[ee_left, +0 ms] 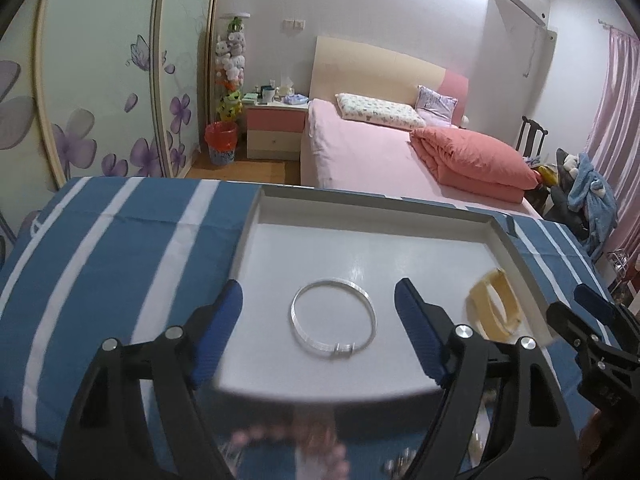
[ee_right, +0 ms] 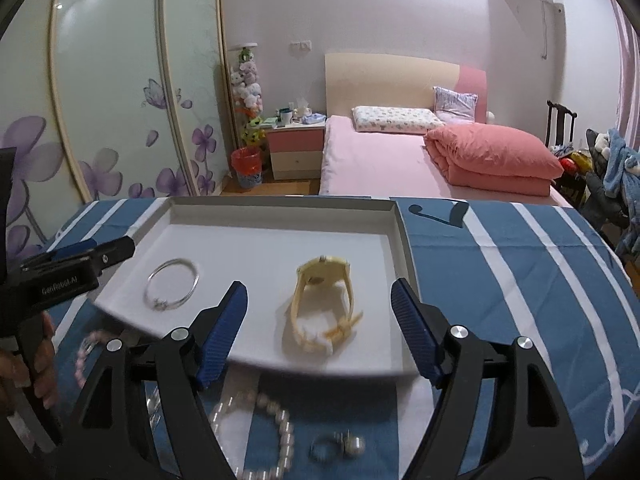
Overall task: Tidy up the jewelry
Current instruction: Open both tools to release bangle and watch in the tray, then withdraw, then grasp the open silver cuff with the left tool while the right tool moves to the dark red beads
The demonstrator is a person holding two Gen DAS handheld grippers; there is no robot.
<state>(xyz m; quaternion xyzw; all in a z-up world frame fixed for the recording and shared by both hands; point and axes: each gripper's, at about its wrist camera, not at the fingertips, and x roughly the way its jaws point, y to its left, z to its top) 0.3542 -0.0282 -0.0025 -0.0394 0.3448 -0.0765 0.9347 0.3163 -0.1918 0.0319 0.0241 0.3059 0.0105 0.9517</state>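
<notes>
Left tool [ee_left: 318, 308] spread wide, blue pads [ee_left: 230, 304] well apart, holding nothing, hovering over the near edge of the white tray [ee_left: 516, 248]. Silver bangle [ee_left: 334, 320] lying flat on the tray floor between the pads, touching neither. Right tool [ee_right: 318, 308] likewise spread wide and empty, pads [ee_right: 404, 304] on either side of the yellow watch [ee_right: 324, 304], no contact visible. Watch standing on its side in the right half of the tray, strap closed in a loop, face toward the far side; bangle in the left half, near but apart from the watch. Tray resting on the desk, on a blue cloth with white stripes [ee_right: 520, 272]. On the cloth just near of the tray: a white bead bracelet [ee_right: 276, 432], a ring [ee_right: 322, 450] beside a small pearl piece [ee_right: 354, 446], and a pink bead bracelet [ee_right: 86, 356] to the left, partly hidden behind the tool frame. Left tool's tip also visible from the right wrist view at far left, over the tray's left rim. Beyond the desk, a pink bed [ee_right: 380, 168] with a folded quilt.
</notes>
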